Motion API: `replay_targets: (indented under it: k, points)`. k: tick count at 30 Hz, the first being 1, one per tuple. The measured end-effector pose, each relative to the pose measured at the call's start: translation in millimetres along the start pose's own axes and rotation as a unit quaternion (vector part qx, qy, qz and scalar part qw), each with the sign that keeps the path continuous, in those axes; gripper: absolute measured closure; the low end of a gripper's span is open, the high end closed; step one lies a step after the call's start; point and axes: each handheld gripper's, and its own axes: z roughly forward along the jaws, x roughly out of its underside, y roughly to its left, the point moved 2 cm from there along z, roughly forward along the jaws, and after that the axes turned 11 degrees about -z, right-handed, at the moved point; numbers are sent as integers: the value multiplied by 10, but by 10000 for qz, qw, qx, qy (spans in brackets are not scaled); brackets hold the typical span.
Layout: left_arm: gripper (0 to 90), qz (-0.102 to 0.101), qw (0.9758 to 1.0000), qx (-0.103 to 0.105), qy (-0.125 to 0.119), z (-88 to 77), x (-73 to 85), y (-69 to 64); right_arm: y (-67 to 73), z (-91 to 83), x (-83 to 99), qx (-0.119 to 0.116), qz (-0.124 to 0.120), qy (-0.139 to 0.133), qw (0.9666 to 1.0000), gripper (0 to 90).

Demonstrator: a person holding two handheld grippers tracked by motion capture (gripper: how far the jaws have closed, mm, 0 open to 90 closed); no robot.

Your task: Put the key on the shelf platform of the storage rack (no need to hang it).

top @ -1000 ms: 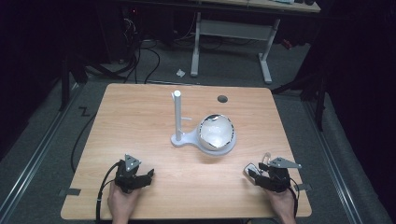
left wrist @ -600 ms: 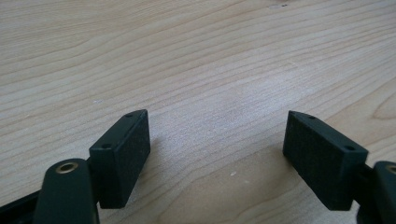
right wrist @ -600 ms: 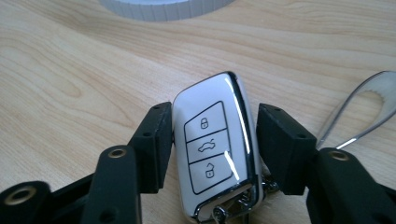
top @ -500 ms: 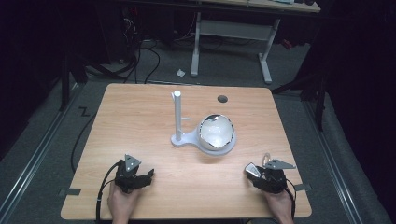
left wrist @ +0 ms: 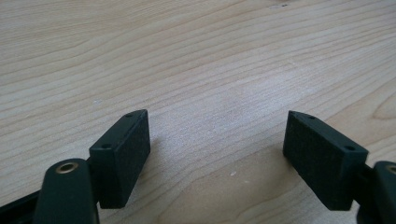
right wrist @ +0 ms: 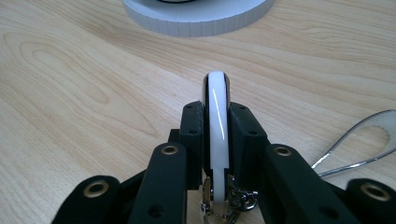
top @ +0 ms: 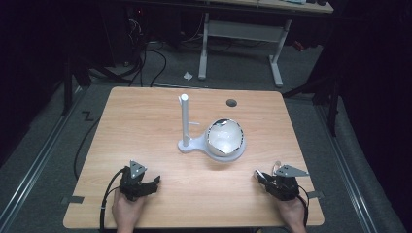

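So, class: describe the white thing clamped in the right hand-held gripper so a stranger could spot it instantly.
Start at the wooden table, then go to its near right corner, where the right hand-held gripper rests. Clamped upright between its black jaws is a thin white disc, seen edge-on, with metal links at its bottom, unlike the wide ribbed white base beyond.

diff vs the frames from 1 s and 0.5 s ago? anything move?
Hardly anything. The right gripper shifted slightly toward the person and stays shut on a thin white disc with a wire loop. The left gripper stayed open and in place. White stand and bowl unmoved.
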Motion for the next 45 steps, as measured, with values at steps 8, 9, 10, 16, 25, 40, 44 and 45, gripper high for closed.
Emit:
replay_targets:
  k: [8, 9, 10, 16, 25, 40, 44, 45]
  points:
    - [235, -2, 10000, 0, -1, 0, 0, 0, -2, -52, -32, 7, -55, -45, 10000, 782]
    - [235, -1, 10000, 0, 0, 0, 0, 0, -2, -71, -47, 21, -64, -59, 10000, 783]
    - [235, -3, 10000, 0, -2, 0, 0, 0, -3, -87, -64, 24, -89, -81, 9999, 783]
    - [235, -3, 10000, 1, -1, 0, 0, 0, -9, -193, -157, 71, -185, -205, 9996, 784]
    - [235, -5, 10000, 1, -1, 0, 0, 0, 2, -337, -373, -6, -341, -453, 9984, 786]
    - [235, -6, 10000, 2, -1, 0, -1, 0, -30, -497, -721, -112, -616, -697, 9956, 787]
    - [235, -7, 10000, 3, -1, 0, -1, 0, -28, -513, -800, -151, -680, -744, 9948, 787]
    - [235, -7, 10000, 2, 0, 0, -1, 0, -24, -519, -846, -189, -711, -784, 9942, 787]
